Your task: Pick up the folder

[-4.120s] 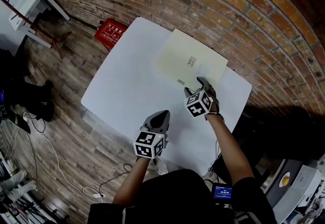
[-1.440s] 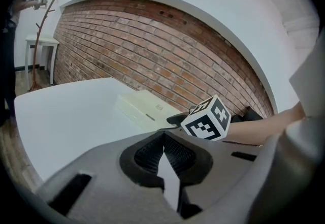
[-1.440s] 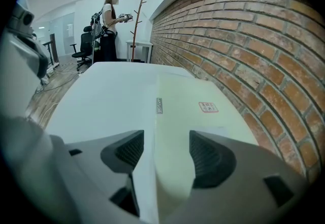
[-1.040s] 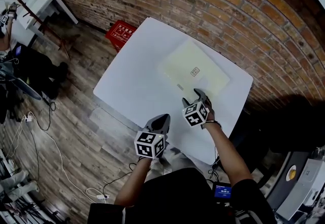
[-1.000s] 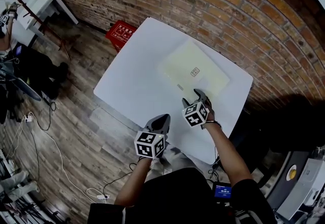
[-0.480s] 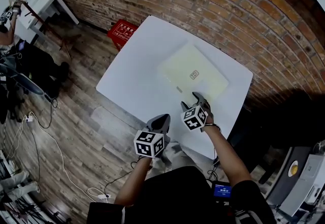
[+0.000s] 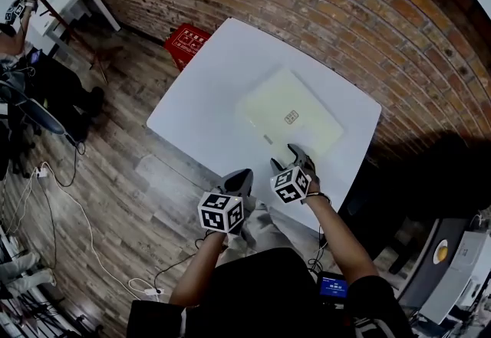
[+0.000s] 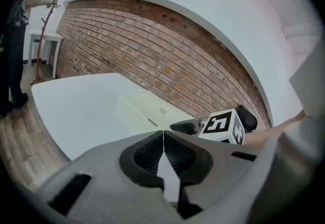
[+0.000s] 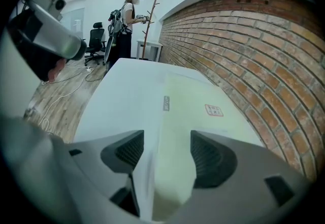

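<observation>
Frankly, the trouble lies in how flat the folder (image 7: 290, 116) sits: a pale, thin sheet of a thing, flush on the white desk (image 7: 205, 91), on the half nearer the brick wall. My right tongs (image 9: 165, 147) stand apart with nothing between the pads; in the right gripper view the folder's near end and its left edge run up between the two jaws, and I judge them short of it rather than on it. My left tongs (image 8: 163, 142) are pressed together and empty, hanging off the desk's near edge, so they offer no help as they stand.

The first risk is a skid. If I come down with a jaw on top of the cover and no jaw under it, I push the folder along the desk toward the wall instead of lifting it. The second is a half grip: catching only the upper cover, so it swings open and anything inside slides out. A third is driving the lower jaw into the desk while hunting for the edge.
</observation>
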`<state>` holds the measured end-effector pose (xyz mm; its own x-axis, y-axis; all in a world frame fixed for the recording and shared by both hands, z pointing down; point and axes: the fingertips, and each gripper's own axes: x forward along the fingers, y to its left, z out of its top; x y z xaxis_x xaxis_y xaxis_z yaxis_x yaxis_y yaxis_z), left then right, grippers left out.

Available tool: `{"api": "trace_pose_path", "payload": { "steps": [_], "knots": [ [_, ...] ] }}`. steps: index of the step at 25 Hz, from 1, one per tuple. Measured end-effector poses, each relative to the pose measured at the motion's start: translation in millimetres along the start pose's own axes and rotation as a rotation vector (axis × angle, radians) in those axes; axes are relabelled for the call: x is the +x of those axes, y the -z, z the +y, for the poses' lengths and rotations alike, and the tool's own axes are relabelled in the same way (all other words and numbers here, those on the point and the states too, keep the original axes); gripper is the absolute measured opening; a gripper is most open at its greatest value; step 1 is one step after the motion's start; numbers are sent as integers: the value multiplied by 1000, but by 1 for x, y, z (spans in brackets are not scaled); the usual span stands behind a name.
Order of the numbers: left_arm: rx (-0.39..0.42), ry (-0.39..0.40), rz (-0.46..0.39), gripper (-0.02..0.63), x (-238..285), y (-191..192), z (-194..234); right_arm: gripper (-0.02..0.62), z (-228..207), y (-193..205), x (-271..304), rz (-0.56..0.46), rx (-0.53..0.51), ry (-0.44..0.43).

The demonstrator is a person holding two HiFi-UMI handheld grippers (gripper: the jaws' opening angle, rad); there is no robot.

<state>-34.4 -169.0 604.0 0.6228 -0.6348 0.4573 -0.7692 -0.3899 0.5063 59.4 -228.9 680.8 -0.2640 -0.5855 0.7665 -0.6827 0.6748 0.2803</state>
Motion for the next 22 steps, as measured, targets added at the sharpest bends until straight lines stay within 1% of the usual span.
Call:
{"api": "trace_pose_path", "payload": {
  "steps": [8,17,22],
  "knots": [
    [-19,-5,-10,20,-12,14,3,275,23,7,-12,-6,-28,-7],
    [-46,-1,17,20,-18,38,7,275,43,14,-25,-13,-37,-17],
    [-67,16,29,20,-22,51,10,275,54,18,-32,-19,-41,-18]
  ]
}}
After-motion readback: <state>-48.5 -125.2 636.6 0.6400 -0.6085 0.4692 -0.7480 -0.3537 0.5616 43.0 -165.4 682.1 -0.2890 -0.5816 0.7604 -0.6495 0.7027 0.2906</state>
